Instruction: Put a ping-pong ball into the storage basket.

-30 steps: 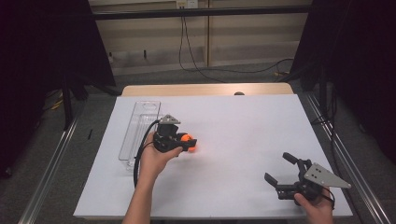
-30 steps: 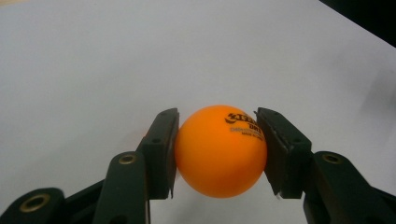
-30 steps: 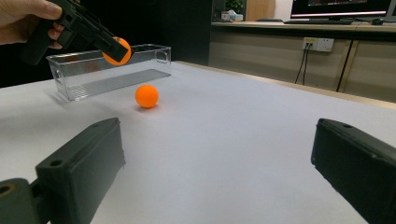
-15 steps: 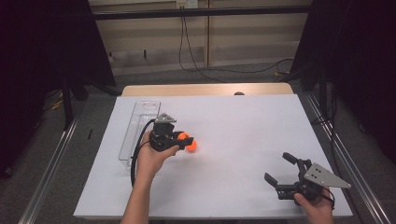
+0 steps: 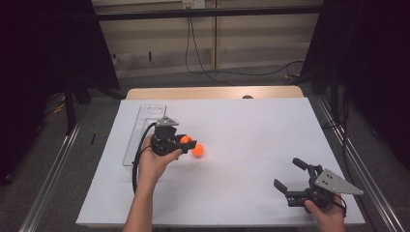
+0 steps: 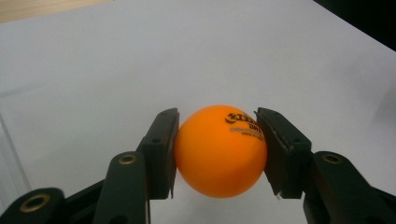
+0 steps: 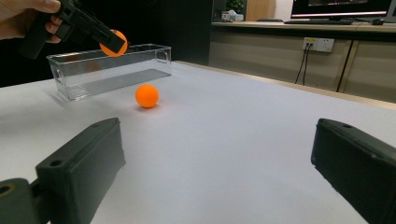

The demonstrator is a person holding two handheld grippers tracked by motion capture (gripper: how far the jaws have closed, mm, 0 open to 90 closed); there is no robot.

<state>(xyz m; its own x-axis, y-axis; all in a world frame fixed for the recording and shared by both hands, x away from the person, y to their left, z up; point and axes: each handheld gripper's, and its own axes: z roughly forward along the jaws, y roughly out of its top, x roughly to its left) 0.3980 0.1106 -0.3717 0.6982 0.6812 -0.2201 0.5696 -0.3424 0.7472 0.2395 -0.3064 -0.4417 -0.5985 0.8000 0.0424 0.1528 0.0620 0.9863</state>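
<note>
held ball [image 5: 185, 139] half hidden by left tool [image 5: 180, 141]

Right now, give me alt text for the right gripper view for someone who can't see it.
The left gripper, held in a hand at upper left, grips an orange ball in the air by a clear plastic bin. A second orange ball lies on the white table in front of the bin, with the right gripper open in the foreground.

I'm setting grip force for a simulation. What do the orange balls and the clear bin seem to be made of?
Held ball: likely thin, matte plastic, a table-tennis ball, judging by the printed logo and soft sheen. The ball on the table looks identical. Clear bin: seemingly rigid, glossy transparent plastic, perhaps acrylic; the table shows through its walls.
</note>
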